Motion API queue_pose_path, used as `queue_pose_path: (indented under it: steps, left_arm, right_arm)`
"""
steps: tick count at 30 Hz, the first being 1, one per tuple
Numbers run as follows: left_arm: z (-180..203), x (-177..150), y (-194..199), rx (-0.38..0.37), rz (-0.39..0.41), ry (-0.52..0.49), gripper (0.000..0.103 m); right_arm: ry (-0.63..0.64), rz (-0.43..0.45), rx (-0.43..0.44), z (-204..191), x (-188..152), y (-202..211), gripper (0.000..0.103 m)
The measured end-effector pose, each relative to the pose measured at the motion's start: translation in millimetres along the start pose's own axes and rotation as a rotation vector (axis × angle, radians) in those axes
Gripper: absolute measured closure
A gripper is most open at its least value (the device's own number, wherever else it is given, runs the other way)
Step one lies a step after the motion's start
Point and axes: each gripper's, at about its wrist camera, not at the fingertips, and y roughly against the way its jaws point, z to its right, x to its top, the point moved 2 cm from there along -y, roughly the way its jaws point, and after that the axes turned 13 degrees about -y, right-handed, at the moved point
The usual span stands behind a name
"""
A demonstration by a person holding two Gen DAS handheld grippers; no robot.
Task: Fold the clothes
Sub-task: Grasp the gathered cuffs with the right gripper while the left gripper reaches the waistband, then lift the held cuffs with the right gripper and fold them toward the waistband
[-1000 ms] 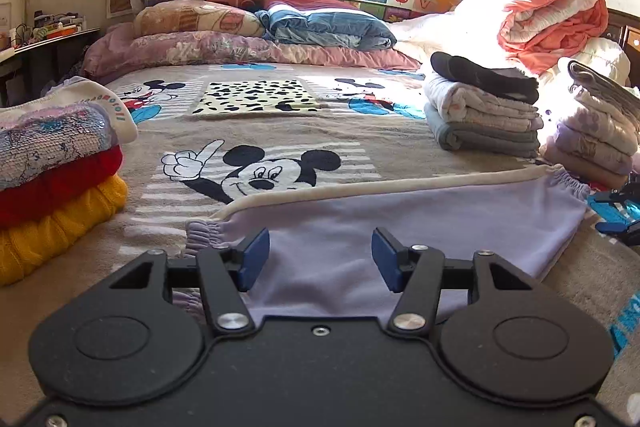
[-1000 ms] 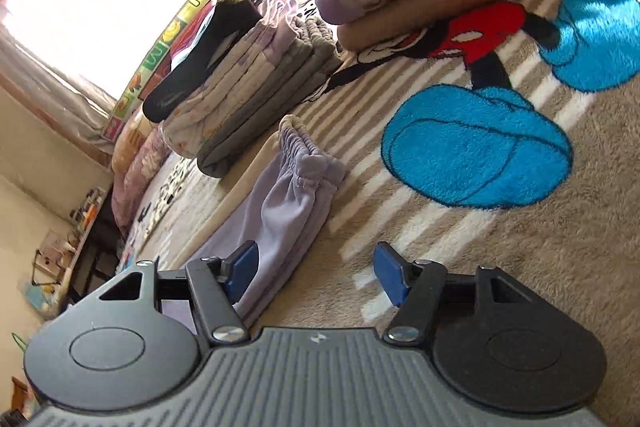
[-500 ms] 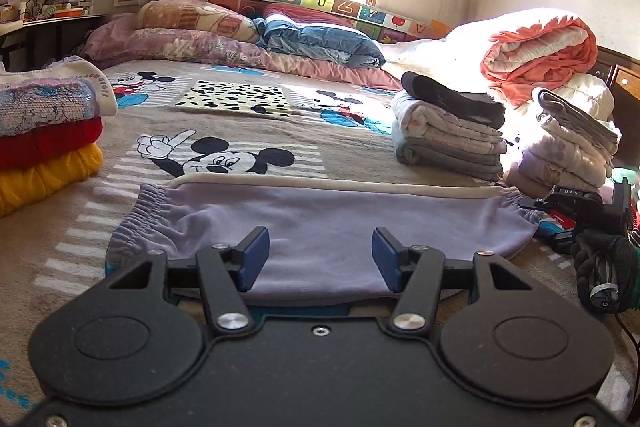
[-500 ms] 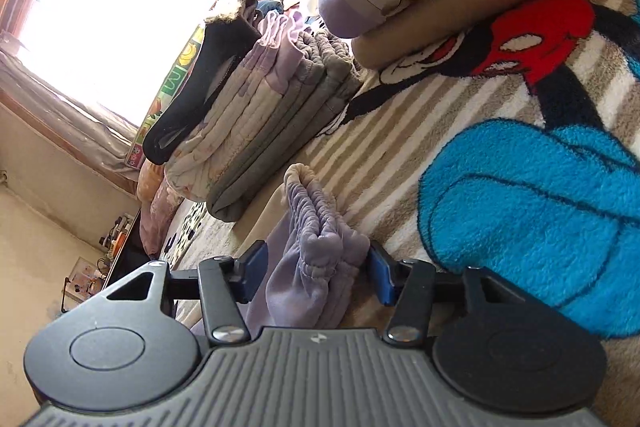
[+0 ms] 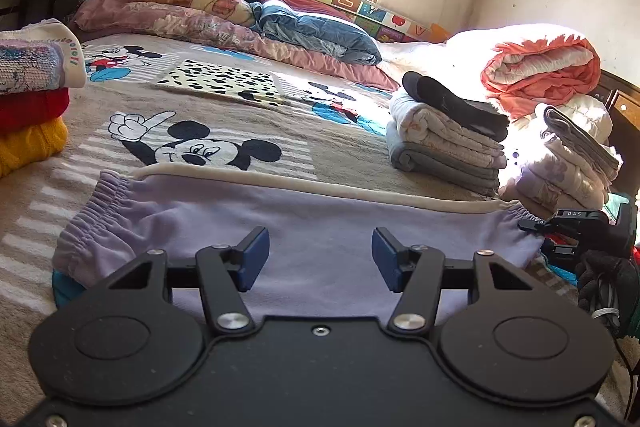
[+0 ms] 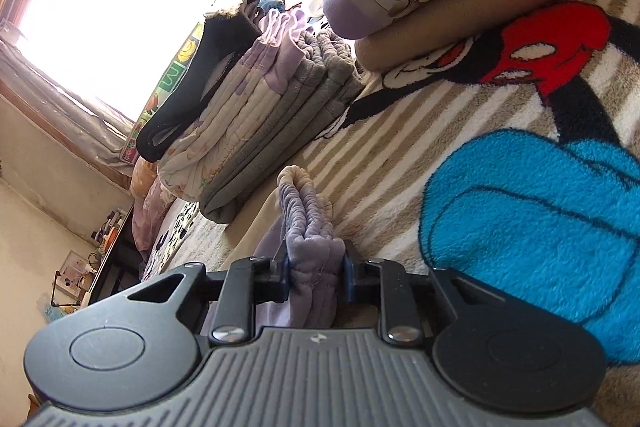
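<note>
A lilac garment with gathered elastic ends and a cream edge lies flat across the Mickey Mouse blanket. My left gripper is open and empty, hovering just above the garment's near edge. My right gripper is shut on the garment's gathered right end; it also shows in the left wrist view at the garment's right end.
A folded stack topped by a black item and a second folded stack stand to the right. Red and yellow folded knits sit at the left. Pillows and quilts line the headboard; a rolled orange quilt lies at far right.
My right gripper moved onto the garment's gathered end and closed on it. My left gripper drew back and shifted right along the near edge, staying open.
</note>
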Motion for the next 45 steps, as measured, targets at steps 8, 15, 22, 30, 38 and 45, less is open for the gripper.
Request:
queue_pose_path:
  steps: [8,15,22,30,38,45]
  left_arm:
    - [-34,8,13,0.009,0.085,0.143,0.047]
    - [-65,19,38,0.030,0.146,0.202,0.045]
    - [-104,13,63,0.069,0.209,0.329,0.043]
    - [-128,11,82,0.087,0.251,0.380,0.040]
    - [-150,6,95,0.104,0.275,0.429,0.039]
    - [-159,3,99,0.107,0.281,0.448,0.038]
  right_arm:
    - [0.025,-0.023,0.064,-60,6,21,0.078]
    - [0.076,-0.048,0.140,-136,-9,33,0.078]
    - [0.187,-0.124,0.224,-215,-56,17,0.078]
    - [0.362,-0.204,0.210,-270,-134,-16,0.078]
    - [0.536,-0.277,0.156,-294,-215,-45,0.079]
    - [0.773,-0.305,0.089,-305,-285,-63,0.079]
